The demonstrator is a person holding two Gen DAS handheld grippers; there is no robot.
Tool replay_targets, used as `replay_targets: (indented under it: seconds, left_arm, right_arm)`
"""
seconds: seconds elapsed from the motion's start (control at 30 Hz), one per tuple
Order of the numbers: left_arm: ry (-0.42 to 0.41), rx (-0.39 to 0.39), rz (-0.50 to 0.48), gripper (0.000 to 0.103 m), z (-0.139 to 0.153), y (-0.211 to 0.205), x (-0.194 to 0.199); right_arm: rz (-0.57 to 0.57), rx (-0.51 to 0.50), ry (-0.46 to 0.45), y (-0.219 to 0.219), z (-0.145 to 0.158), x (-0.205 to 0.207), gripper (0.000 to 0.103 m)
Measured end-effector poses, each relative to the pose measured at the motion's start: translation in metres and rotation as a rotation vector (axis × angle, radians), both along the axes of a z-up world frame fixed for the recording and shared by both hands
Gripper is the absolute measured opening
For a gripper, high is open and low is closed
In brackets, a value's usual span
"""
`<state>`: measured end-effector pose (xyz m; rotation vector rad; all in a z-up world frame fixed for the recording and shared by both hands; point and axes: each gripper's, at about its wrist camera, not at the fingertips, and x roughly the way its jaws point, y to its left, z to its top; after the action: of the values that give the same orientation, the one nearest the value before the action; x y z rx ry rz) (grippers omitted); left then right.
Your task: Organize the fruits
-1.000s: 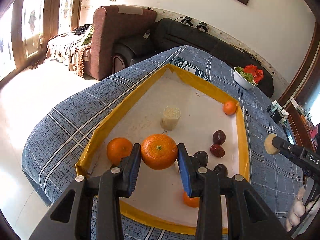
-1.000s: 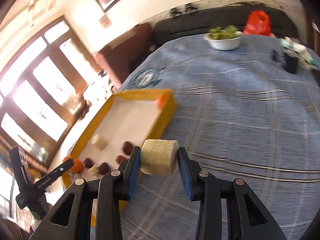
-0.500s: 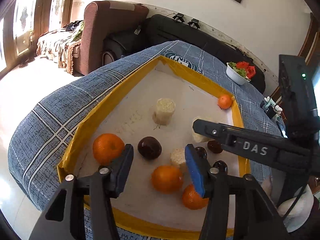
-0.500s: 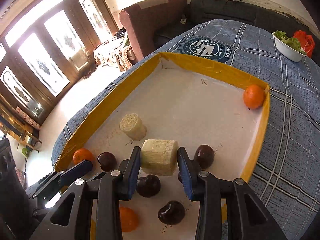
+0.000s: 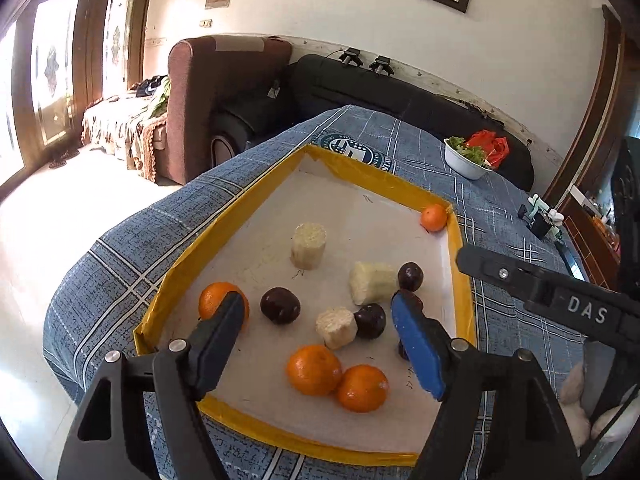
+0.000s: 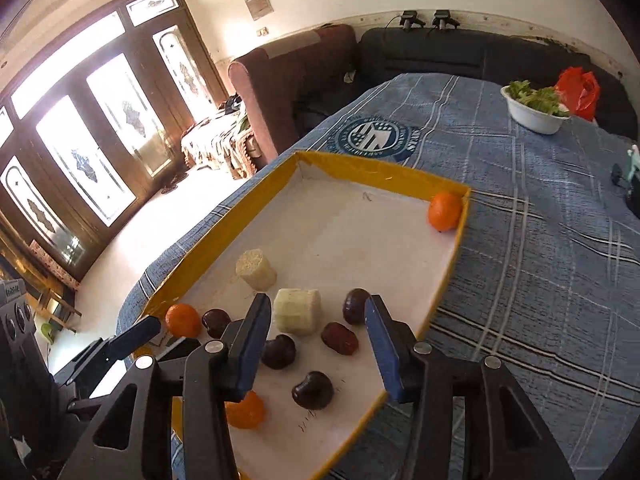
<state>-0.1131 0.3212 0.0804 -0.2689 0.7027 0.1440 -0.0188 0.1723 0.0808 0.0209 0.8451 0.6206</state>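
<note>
Both grippers have just been opening and hold nothing. The right gripper (image 6: pixel 316 344) stands part open, the pale cut chunk (image 6: pixel 297 311) lying on its side just ahead of its fingertips in the yellow-rimmed tray (image 6: pixel 408 178) — long axis across the jaws. The left gripper (image 5: pixel 320 344) gapes wide, two oranges (image 5: pixel 314 369) just below — nearer that hand.

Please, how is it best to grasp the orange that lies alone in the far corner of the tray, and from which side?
Probably from above. The lone orange sits tight in the corner of the tray, so the yellow walls block two sides. Lower the open right gripper over it and close across its widest middle, one finger on each open side, along the corner's diagonal.
</note>
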Motion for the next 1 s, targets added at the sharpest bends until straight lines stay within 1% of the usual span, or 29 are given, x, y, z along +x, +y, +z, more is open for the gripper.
replay_targets:
  seconds: [0.17, 0.2, 0.27, 0.33, 0.5, 0.6, 0.8, 0.9, 1.0]
  left_arm:
    - [-0.052, 0.144, 0.016, 0.091, 0.018, -0.039, -0.016]
    - [-0.058, 0.162, 0.018, 0.094, 0.021, -0.045, -0.018]
    - [-0.074, 0.199, 0.016, 0.097, 0.027, -0.062, -0.025]
    - [-0.082, 0.219, 0.009, 0.098, 0.031, -0.074, -0.03]
    - [-0.116, 0.242, -0.019, 0.098, 0.045, -0.102, -0.047]
    - [-0.129, 0.26, -0.025, 0.098, 0.051, -0.114, -0.057]
    - [-0.134, 0.268, -0.038, 0.099, 0.058, -0.129, -0.071]
    - [-0.136, 0.266, -0.045, 0.099, 0.061, -0.133, -0.073]
    - [-0.131, 0.271, -0.05, 0.099, 0.059, -0.137, -0.074]
  right_arm:
    - [-0.12, -0.03, -0.088, -0.05, 0.004, -0.037, 0.058]
    - [-0.147, -0.037, -0.105, -0.059, 0.005, -0.045, 0.059]
    - [-0.198, -0.043, -0.136, -0.078, 0.004, -0.06, 0.06]
    - [-0.233, -0.037, -0.15, -0.093, 0.002, -0.071, 0.062]
    - [-0.291, 0.009, -0.141, -0.122, 0.0, -0.095, 0.064]
    - [-0.328, 0.014, -0.154, -0.134, -0.001, -0.109, 0.064]
    - [-0.351, -0.028, -0.214, -0.138, 0.002, -0.133, 0.068]
    - [-0.355, -0.027, -0.237, -0.139, 0.005, -0.14, 0.072]
    - [-0.355, -0.032, -0.254, -0.137, 0.007, -0.144, 0.074]
